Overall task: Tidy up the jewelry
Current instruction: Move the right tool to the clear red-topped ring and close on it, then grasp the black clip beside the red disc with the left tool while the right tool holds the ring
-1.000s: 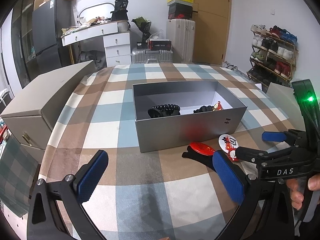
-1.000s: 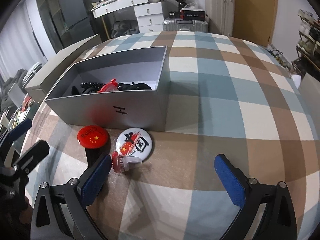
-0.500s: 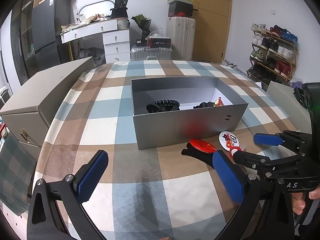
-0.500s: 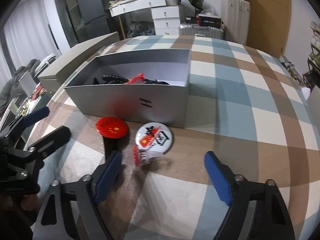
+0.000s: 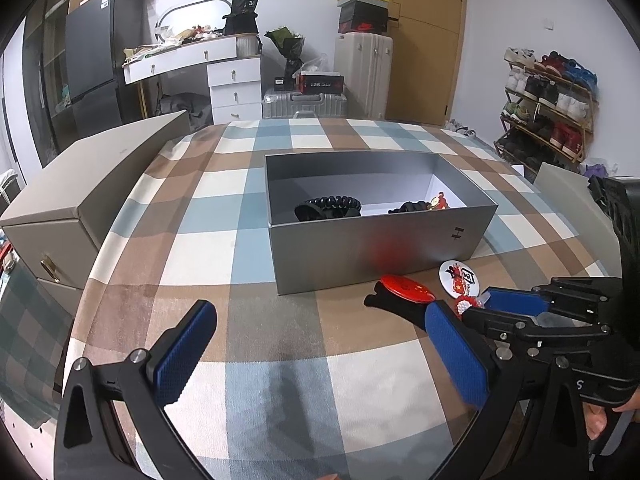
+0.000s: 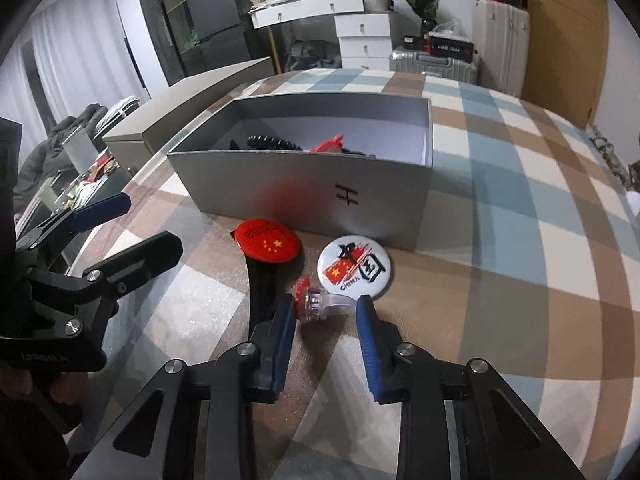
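The right claw [image 6: 326, 314] has just been closing around the small red-and-clear clip [image 6: 320, 303] lying on the desk [image 6: 500, 280] before the grey box [image 6: 304, 196]; its pads look not quite pressing. The clip seems light, hard and slippery, best pinched across its clear body. The left claw [image 5: 320, 354] stands wide open.

The gray box [image 6: 304, 184] wall is hiding the lower parts of the black hair ties [image 5: 330, 206] and a red piece [image 6: 330, 146] inside. The left gripper [image 5: 320, 344] finger is covering part of the small clear-and-red trinket [image 5: 466, 304], and the right-hand frame edge is cutting off the person's hand [image 5: 600, 420].
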Motion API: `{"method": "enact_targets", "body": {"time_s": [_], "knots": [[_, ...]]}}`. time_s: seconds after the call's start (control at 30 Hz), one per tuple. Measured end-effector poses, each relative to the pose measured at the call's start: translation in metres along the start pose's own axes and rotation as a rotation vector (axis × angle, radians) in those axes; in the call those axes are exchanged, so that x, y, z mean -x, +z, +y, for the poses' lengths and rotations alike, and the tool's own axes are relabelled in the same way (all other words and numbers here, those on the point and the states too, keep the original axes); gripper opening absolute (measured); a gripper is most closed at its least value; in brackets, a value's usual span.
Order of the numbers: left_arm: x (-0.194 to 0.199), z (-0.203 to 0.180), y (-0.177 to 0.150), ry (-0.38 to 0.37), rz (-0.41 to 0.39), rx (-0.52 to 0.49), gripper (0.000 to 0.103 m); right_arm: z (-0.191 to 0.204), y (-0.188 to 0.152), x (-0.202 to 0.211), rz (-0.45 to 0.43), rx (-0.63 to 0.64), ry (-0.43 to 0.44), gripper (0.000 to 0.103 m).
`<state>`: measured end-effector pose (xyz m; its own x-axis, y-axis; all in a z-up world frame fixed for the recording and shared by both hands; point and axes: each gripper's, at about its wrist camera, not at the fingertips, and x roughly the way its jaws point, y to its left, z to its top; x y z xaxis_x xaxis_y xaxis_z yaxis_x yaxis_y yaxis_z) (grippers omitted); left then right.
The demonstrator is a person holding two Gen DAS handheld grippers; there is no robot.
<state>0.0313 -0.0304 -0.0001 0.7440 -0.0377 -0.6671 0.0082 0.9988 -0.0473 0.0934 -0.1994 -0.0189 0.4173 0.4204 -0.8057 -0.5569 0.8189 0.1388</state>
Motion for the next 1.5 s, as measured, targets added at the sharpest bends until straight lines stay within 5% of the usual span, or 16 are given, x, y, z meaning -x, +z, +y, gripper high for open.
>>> {"method": "enact_targets", "body": {"time_s": [0.33,0.9,1.13,1.5], "knots": [[-0.006,-0.008,0.001,-0.017,0.03,-0.004,0.102,-0.008,0.005,0.023,-0.105,-0.059,0.03,0.029],[-0.025,-0.025,0.002,-0.06,0.121,0.005,0.102,-0.029,0.007,0.035,-0.134,-0.128,0.03,0.029],[-0.034,-0.042,0.002,-0.039,0.151,-0.047,0.102,-0.031,0.008,0.041,-0.15,-0.139,0.024,0.029],[-0.025,-0.02,-0.007,0.105,0.174,-0.026,0.102,-0.03,0.009,0.045,-0.153,-0.139,0.028,0.029]]}}
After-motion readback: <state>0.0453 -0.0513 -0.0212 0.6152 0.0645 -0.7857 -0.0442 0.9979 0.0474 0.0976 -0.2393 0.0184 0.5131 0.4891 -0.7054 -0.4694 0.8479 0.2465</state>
